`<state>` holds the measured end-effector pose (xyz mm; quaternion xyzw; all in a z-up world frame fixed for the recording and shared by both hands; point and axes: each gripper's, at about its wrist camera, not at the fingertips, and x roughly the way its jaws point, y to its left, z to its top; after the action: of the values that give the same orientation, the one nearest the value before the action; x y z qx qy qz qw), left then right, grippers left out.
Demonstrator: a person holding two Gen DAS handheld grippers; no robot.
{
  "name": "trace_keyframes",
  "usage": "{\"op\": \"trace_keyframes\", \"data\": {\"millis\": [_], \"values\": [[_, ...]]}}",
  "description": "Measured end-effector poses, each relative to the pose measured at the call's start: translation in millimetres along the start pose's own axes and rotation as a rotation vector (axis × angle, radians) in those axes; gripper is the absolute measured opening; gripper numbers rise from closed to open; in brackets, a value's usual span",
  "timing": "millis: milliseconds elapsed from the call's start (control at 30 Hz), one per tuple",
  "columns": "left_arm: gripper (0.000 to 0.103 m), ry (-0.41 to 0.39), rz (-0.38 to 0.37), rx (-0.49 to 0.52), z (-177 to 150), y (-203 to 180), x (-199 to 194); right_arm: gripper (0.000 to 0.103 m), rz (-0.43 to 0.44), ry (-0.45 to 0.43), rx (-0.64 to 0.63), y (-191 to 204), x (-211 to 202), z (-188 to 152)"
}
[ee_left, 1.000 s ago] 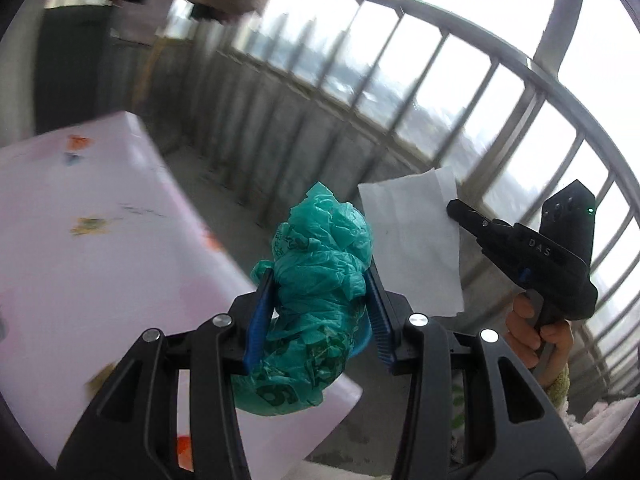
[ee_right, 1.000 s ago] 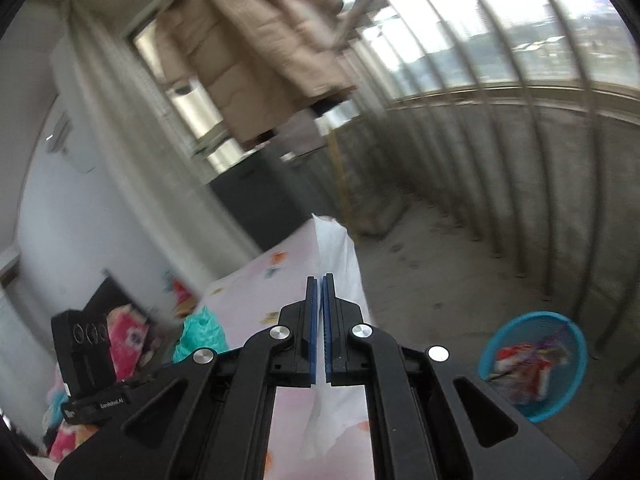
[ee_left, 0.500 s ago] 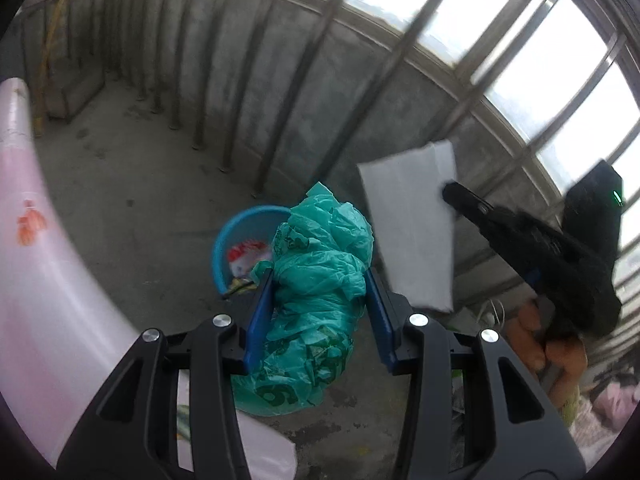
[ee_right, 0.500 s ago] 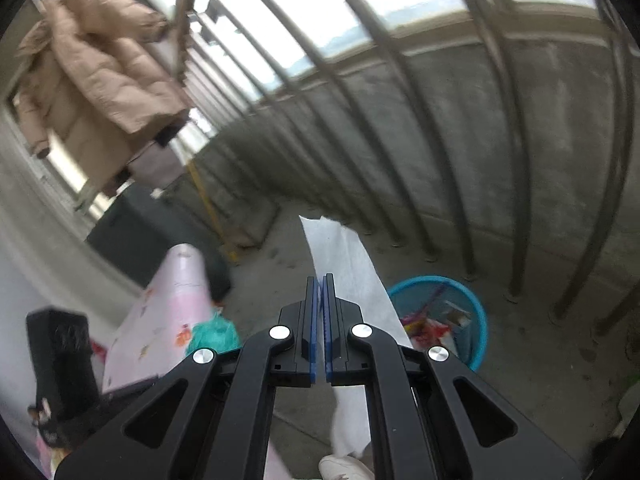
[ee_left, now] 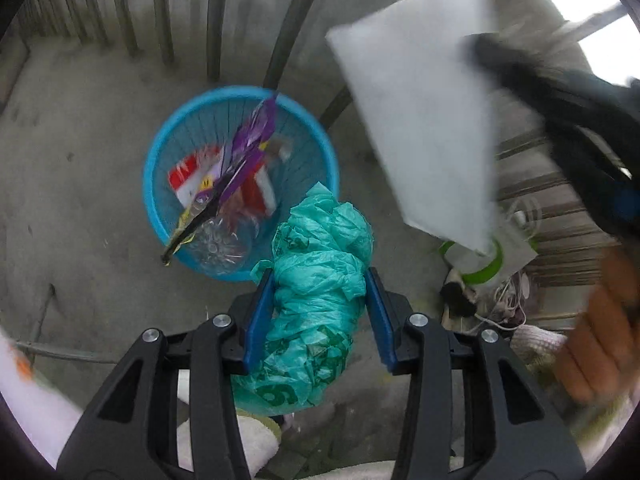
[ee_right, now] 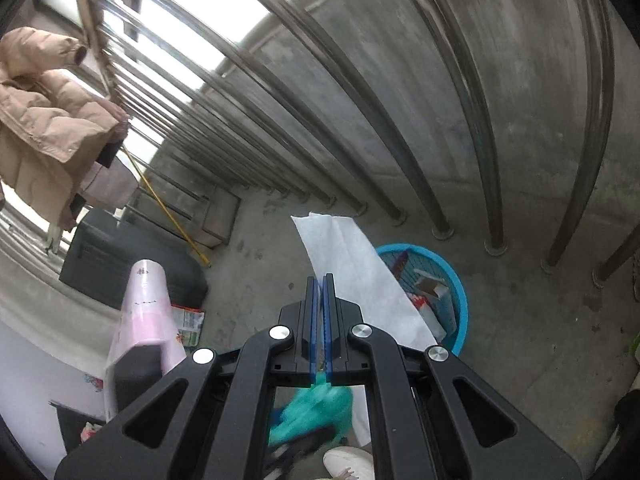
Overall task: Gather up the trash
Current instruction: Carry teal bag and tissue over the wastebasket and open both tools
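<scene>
Concrete floor holds a blue basket (ee_left: 240, 184) of wrappers; jaws clamp green bag (ee_left: 320, 280) and tissue (ee_right: 352, 272).

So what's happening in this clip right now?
A person is clearing rubbish on a concrete balcony with a gripper in each hand. The left gripper is clamped on a crumpled green plastic bag, and the right gripper has its jaws shut on a white paper sheet. Both hang above a blue bin on the floor that already holds wrappers and a clear bottle. Nothing has been dropped yet.
</scene>
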<state>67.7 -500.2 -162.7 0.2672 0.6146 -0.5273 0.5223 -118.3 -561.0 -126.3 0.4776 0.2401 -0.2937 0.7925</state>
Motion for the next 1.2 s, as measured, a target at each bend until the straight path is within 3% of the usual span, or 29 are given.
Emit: {"op": "trace_keyframes", "data": {"millis": [67, 167, 267, 467, 600, 733, 967, 1200], "values": [[0.042, 0.026, 0.049, -0.047, 15.2, 13.6, 17.3, 0.003, -0.007, 0.009, 0.002, -3.3, 4.5, -1.0], [0.043, -0.045, 0.127, -0.108, 32.1, 27.0, 20.3, 0.003, -0.012, 0.029, 0.019, -7.0, 15.5, -1.0], [0.053, -0.104, 0.110, -0.173, 39.9, 35.6, 8.3, 0.003, -0.018, 0.033, 0.022, -7.1, 29.8, 1.0], [0.073, -0.187, 0.092, -0.156, 39.5, 29.4, -19.3, 0.004, -0.065, 0.064, 0.039, -13.1, 68.7, 4.1], [0.073, -0.226, 0.104, -0.167, 38.3, 28.3, -30.9, 0.009, -0.086, 0.118, 0.077, -21.5, 87.2, 3.2], [0.073, -0.281, 0.100, -0.140, 35.5, 24.2, -50.3, 0.041, -0.102, 0.082, 0.060, -19.8, 77.2, 0.0], [0.073, -0.346, 0.113, -0.127, 29.4, 24.3, -80.7, 0.045, -0.106, 0.070, 0.020, -14.4, 65.7, -4.2], [0.073, -0.433, 0.113, -0.111, -3.7, 19.0, -125.7, 0.047, -0.065, 0.114, 0.051, -28.3, 87.4, -2.3]]}}
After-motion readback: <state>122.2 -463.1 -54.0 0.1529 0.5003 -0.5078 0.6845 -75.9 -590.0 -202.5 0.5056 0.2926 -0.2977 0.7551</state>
